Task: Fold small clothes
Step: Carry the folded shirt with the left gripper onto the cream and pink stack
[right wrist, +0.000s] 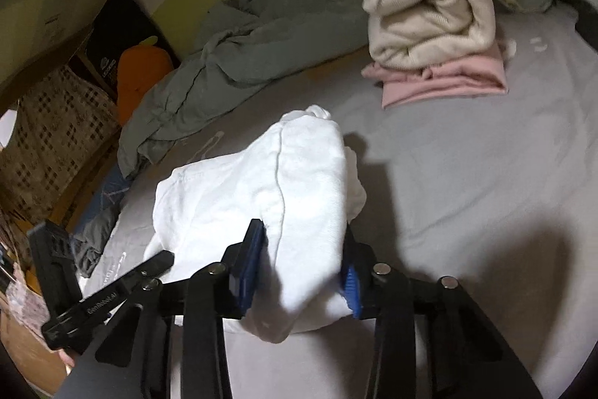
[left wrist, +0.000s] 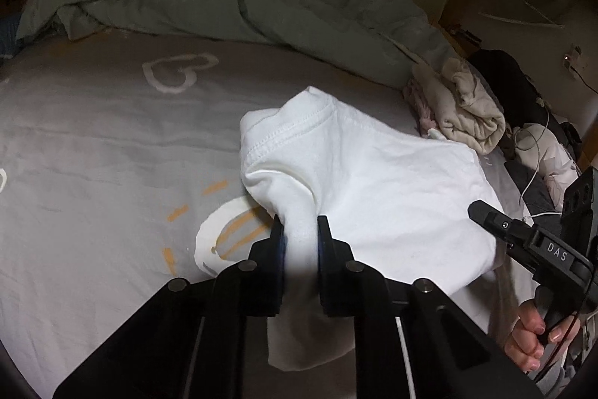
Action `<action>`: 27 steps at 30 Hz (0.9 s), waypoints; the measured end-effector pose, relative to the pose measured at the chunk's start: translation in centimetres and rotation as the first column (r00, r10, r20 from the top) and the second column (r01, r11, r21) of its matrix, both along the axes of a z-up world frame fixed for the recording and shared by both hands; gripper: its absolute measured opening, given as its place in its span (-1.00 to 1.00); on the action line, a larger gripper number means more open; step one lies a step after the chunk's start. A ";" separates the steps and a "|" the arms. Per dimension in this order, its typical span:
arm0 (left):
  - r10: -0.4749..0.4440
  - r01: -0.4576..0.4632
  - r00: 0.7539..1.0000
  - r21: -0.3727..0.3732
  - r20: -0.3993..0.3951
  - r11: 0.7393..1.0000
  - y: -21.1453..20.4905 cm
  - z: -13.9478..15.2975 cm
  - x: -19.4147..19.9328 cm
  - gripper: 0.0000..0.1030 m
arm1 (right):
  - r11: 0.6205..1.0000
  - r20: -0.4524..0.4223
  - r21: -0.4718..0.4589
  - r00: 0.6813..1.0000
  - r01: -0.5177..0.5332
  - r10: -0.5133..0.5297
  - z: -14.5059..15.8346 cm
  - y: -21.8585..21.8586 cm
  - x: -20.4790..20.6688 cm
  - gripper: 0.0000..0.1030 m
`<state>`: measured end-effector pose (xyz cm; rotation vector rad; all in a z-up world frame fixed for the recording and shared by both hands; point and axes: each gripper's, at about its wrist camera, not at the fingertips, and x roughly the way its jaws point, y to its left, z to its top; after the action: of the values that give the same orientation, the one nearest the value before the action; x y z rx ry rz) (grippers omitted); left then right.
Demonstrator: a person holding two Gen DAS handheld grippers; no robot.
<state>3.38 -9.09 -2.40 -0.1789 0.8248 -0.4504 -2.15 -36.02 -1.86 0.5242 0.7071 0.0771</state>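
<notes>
Both black claws tilt downward over the grey bed sheet; the left claw pinches a narrow bunch of the soft white cotton garment, the right claw clamps a thicker fold, the garment lifted above the sheet, near the cream knit bundle

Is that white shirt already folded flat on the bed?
No. The white shirt is bunched and lifted, pinched by left gripper and right gripper.

Right claw grips bunched white garment over grey sheet
</notes>
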 end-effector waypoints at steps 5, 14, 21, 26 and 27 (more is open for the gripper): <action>-0.030 0.031 0.999 -0.024 0.029 0.999 -0.4 2.7 -0.2 -0.77 | 0.999 0.043 -0.042 0.999 -0.006 0.008 3.4 0.3 -1.4 -0.35; -0.144 0.170 0.942 -0.062 0.304 0.983 -8.0 15.8 3.0 -0.77 | 0.981 0.264 -0.171 0.964 0.091 -0.043 15.9 -4.6 -1.2 -0.37; -0.219 0.257 0.905 -0.059 0.366 0.964 -19.3 20.2 9.4 -0.77 | 0.930 0.385 -0.242 0.907 0.277 -0.170 21.7 -12.8 1.9 -0.37; -0.264 0.269 0.904 0.030 0.336 0.963 -25.8 17.0 13.4 -0.77 | 0.910 0.357 -0.249 0.905 0.331 -0.232 19.0 -18.0 4.7 -0.37; -0.266 0.259 0.908 0.068 0.324 0.964 -26.7 15.9 14.0 -0.77 | 0.917 0.320 -0.236 0.916 0.323 -0.240 17.5 -19.1 6.0 -0.37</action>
<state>17.36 -35.79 13.49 0.0331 0.5224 -0.7038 3.80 -55.14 15.65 0.3244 0.3440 -0.2185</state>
